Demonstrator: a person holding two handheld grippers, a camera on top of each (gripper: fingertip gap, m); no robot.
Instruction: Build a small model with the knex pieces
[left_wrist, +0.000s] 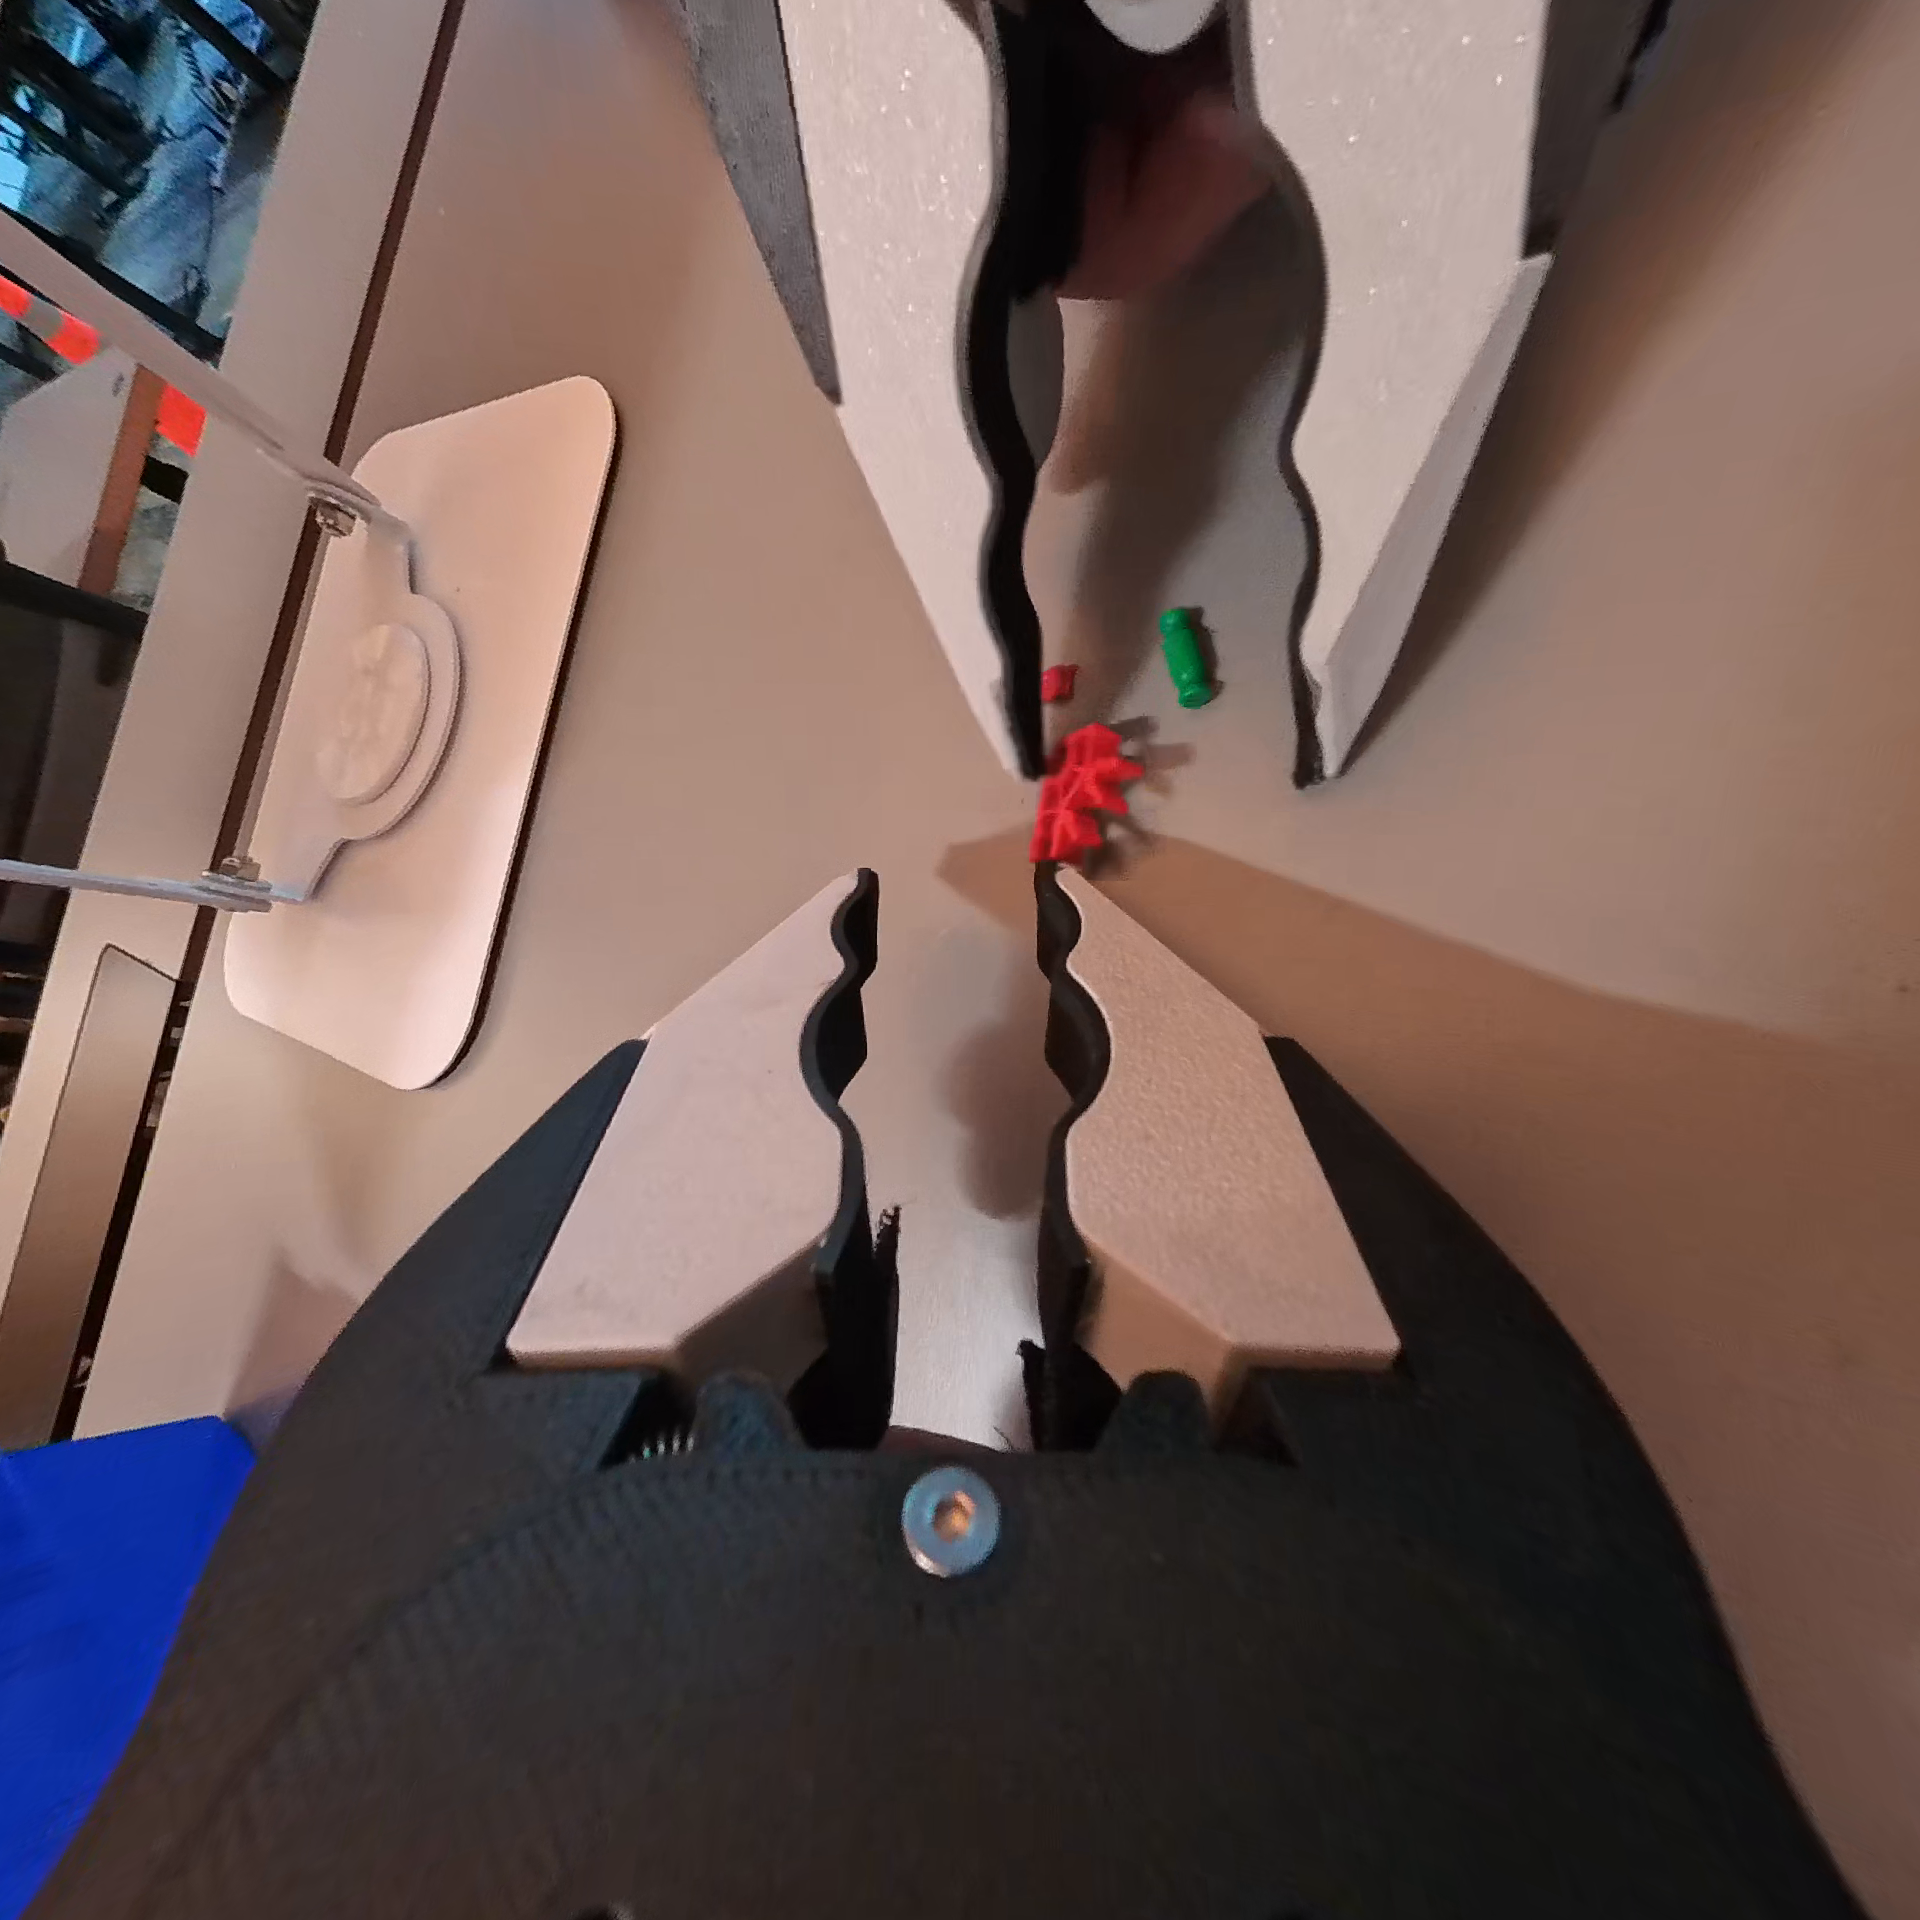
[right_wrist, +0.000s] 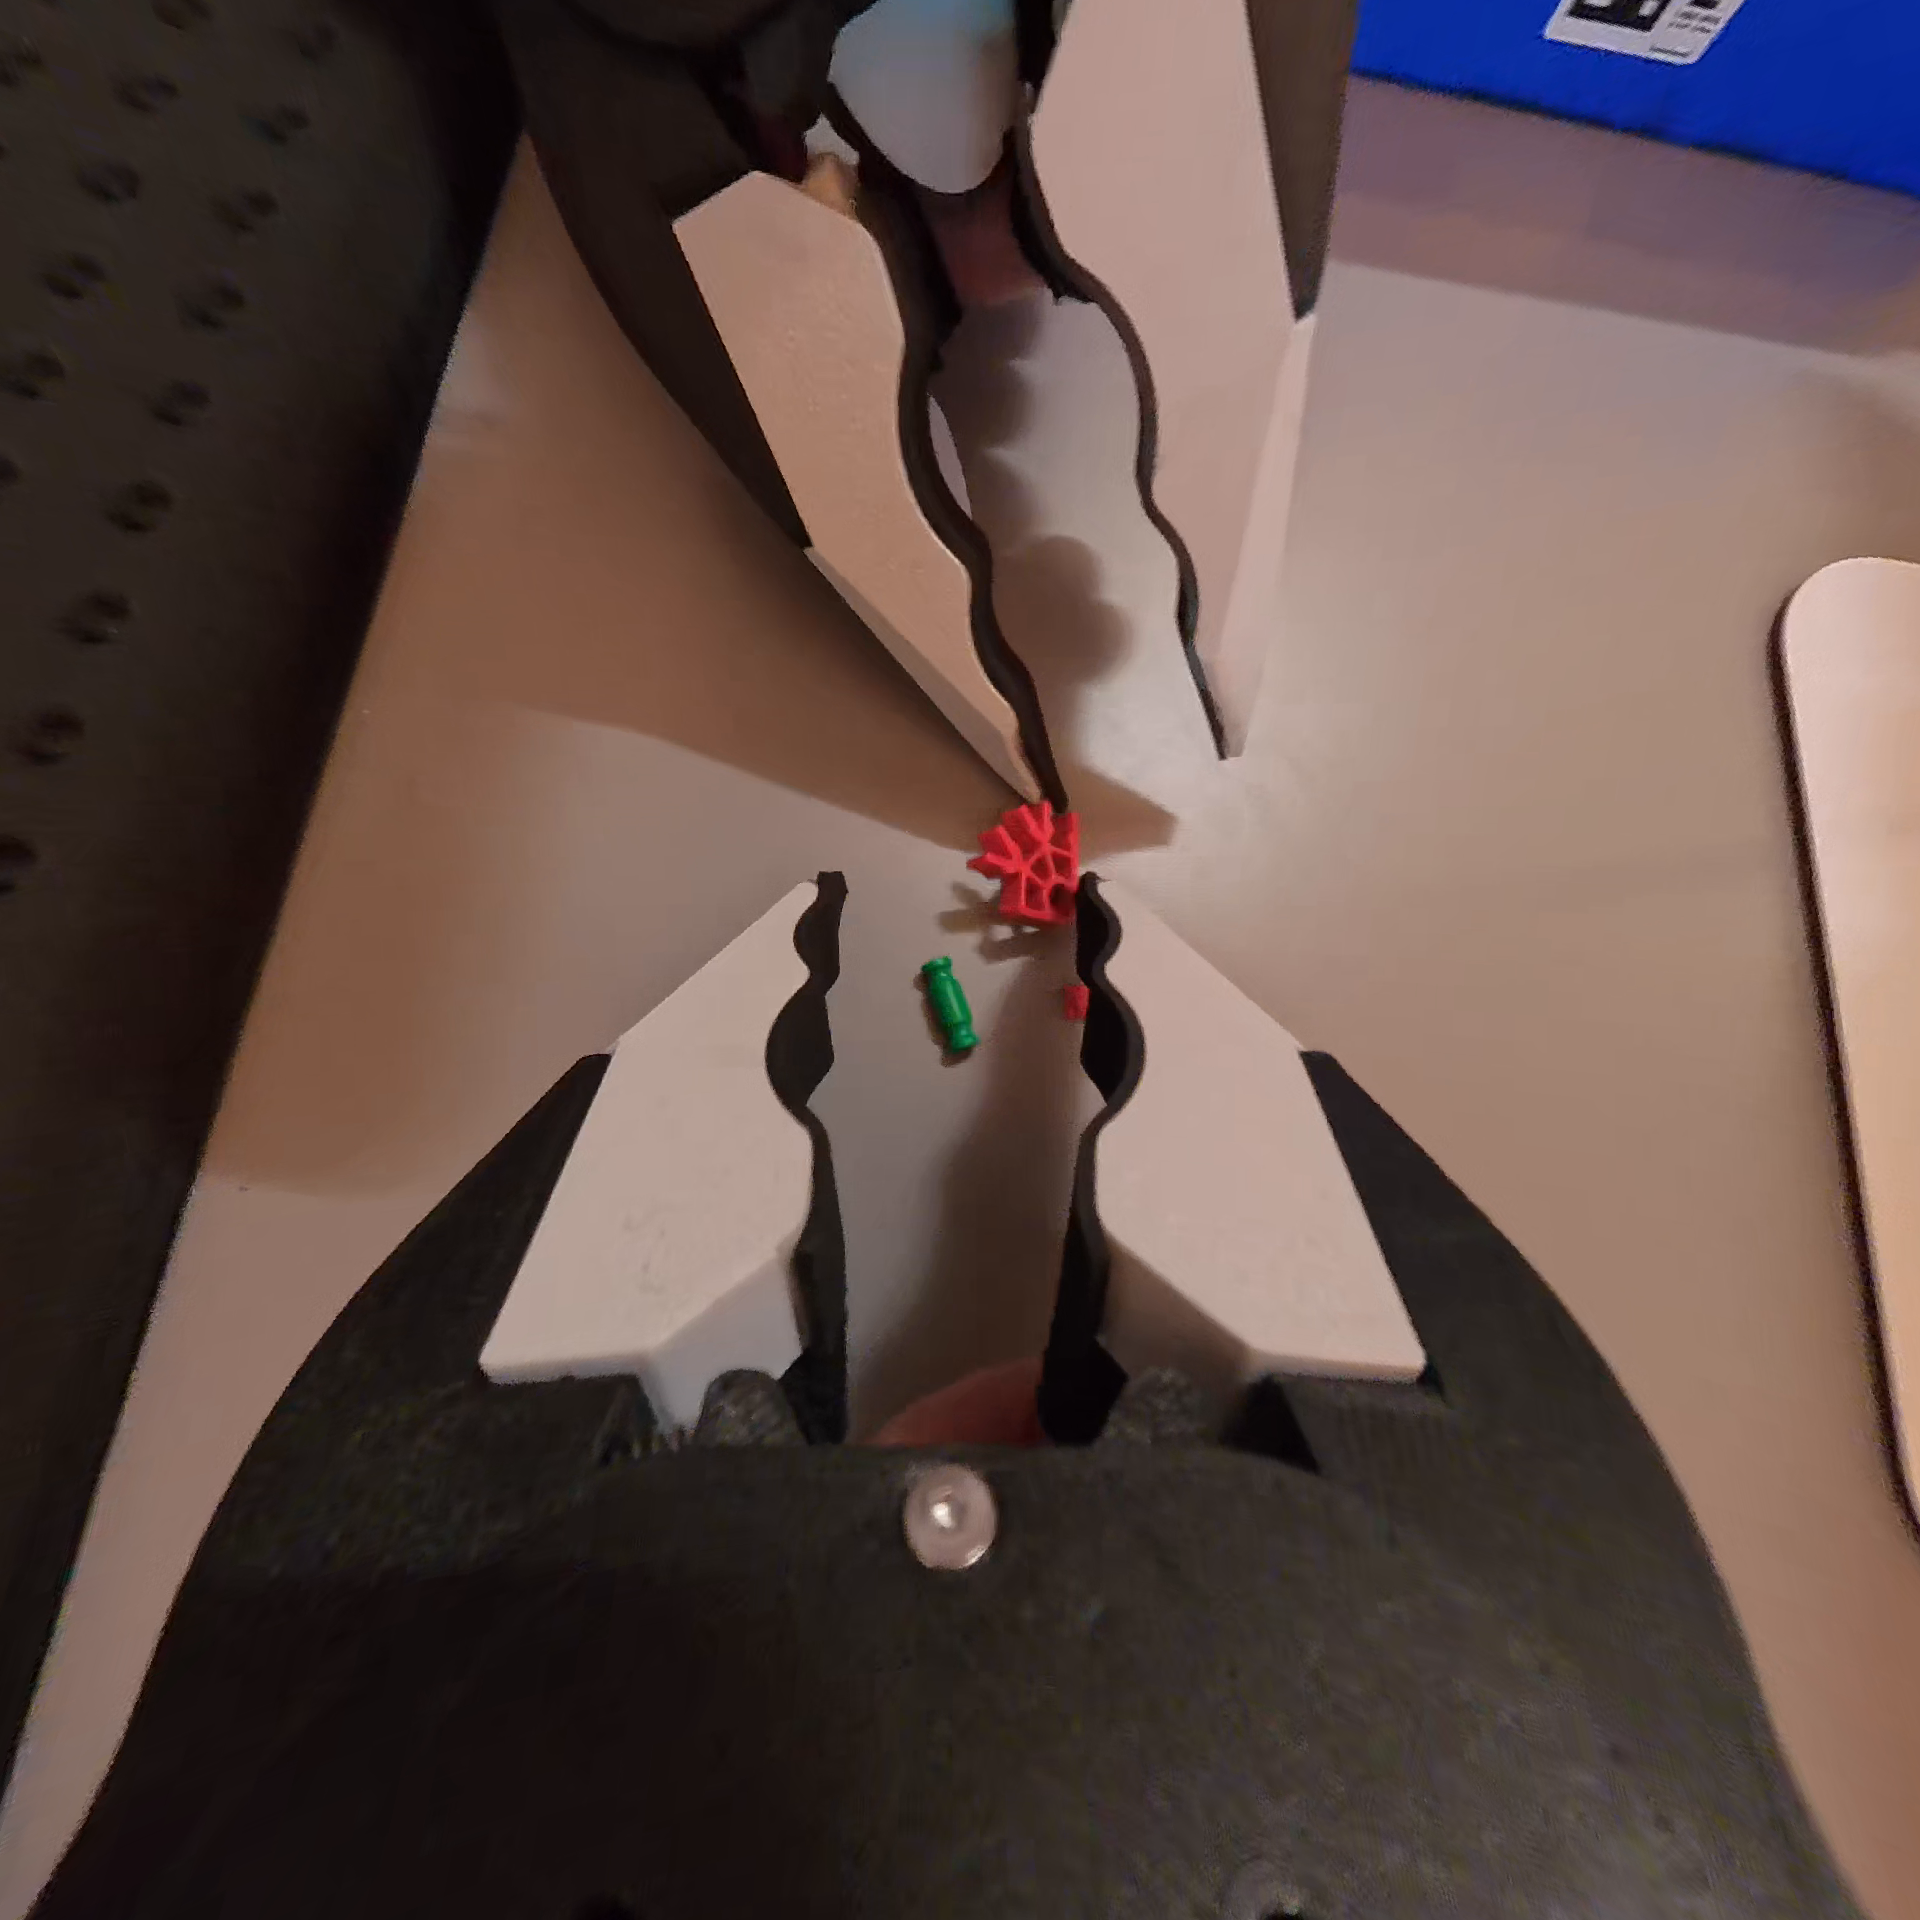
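the left gripper (left_wrist: 956, 883) has its jaws spread, one tip just touching the red toothed connector (left_wrist: 1081, 795) on the bench (left_wrist: 1558, 935). the piece looks light, stiff and thin, best pinched across its flat faces. beyond, the right gripper (right_wrist: 961, 883) is also spread, a green rod (right_wrist: 950, 1006) between its jaws.

Both grippers' tips flank red connector (left_wrist: 1081, 795)
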